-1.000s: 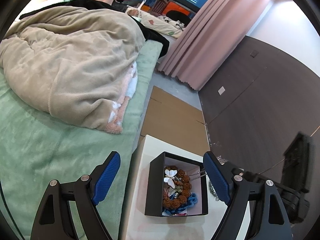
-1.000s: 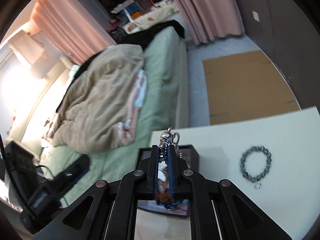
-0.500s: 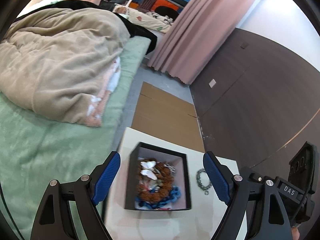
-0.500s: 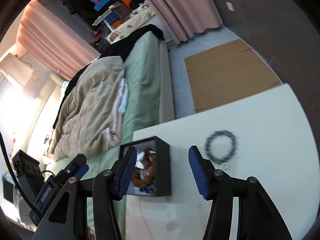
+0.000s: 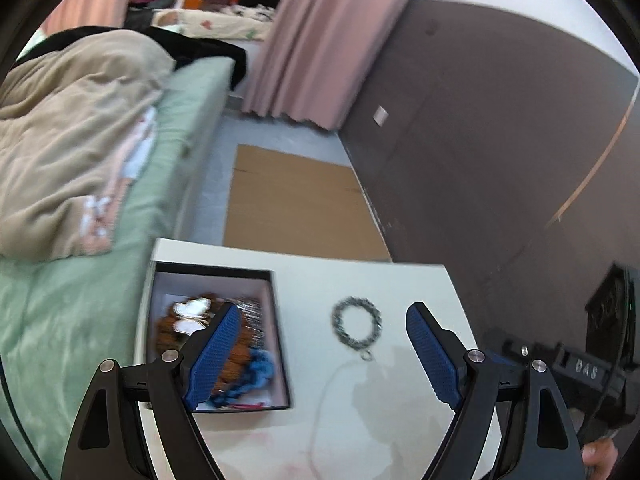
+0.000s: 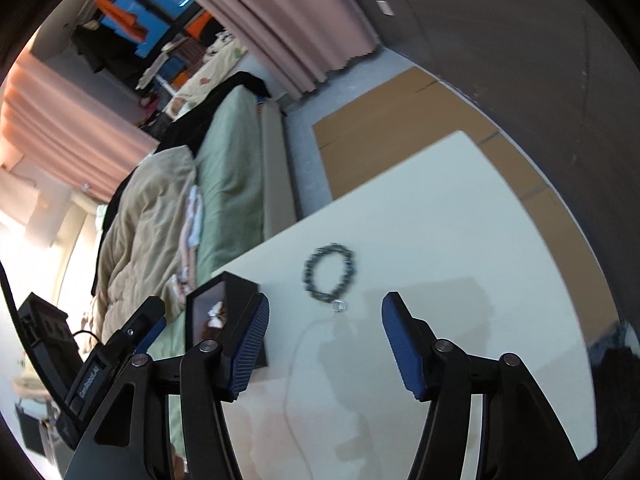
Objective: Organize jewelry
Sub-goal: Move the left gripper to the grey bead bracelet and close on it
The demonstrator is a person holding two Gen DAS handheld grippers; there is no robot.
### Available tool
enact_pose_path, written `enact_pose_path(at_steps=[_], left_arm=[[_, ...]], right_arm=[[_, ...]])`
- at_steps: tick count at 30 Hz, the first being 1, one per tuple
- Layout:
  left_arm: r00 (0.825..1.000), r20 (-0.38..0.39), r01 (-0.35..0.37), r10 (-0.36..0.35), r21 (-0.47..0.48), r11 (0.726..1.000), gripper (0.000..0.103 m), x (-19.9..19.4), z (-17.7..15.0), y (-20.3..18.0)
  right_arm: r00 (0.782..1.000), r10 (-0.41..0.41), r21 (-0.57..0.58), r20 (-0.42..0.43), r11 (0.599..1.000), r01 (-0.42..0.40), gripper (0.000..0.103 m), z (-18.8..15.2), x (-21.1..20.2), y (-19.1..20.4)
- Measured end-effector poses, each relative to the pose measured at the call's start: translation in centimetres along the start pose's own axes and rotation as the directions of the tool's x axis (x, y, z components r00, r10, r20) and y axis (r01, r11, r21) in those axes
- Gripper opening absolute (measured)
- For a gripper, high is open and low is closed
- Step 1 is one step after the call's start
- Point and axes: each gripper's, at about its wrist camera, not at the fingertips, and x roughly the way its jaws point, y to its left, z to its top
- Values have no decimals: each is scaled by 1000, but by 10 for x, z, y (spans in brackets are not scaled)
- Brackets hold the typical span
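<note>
Both the left gripper (image 5: 320,356) and right gripper (image 6: 324,344) are spread empty above the bracelet (image 6: 330,278) beside the box (image 5: 276,336) on the table (image 6: 460,240).

The left tongs' (image 5: 318,344) near blue-ribbed pad (image 5: 214,354) covers part of the heap inside the black open-topped cardboard box (image 5: 276,320), where the brown beads, blue cord and white butterfly piece smear together in blur. From the right tongs (image 6: 322,342), that box (image 6: 240,292) shows mostly its outer wall; its contents are barely visible. The grey beaded bracelet's (image 6: 330,274) small dangling charm is too small to make out.
</note>
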Motion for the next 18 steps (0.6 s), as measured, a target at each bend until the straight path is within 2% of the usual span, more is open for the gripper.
enact_pose_path(at_steps=[7, 9, 11, 13, 16, 18], left_arm=[[993, -104, -39, 50, 106, 994, 83, 29, 9, -40], [987, -140, -59, 74, 109, 992, 73, 41, 12, -44], [975, -196, -81, 103, 118, 990, 65, 56, 13, -47], [965, -227, -104, 133, 135, 985, 61, 69, 12, -50], [948, -279, -120, 156, 142, 983, 49, 87, 10, -53], [939, -299, -127, 169, 155, 980, 49, 98, 9, -56]], right_arm=[[999, -14, 21, -46, 1000, 15, 60, 10, 7, -21], [999, -14, 31, -45, 999, 16, 60, 12, 5, -28], [999, -14, 41, -45, 999, 15, 67, 14, 3, -33], [999, -16, 49, -44, 999, 18, 69, 16, 2, -37], [998, -3, 57, -57, 998, 7, 68, 20, 3, -42], [998, 2, 68, -61, 998, 2, 68, 22, 5, -45]])
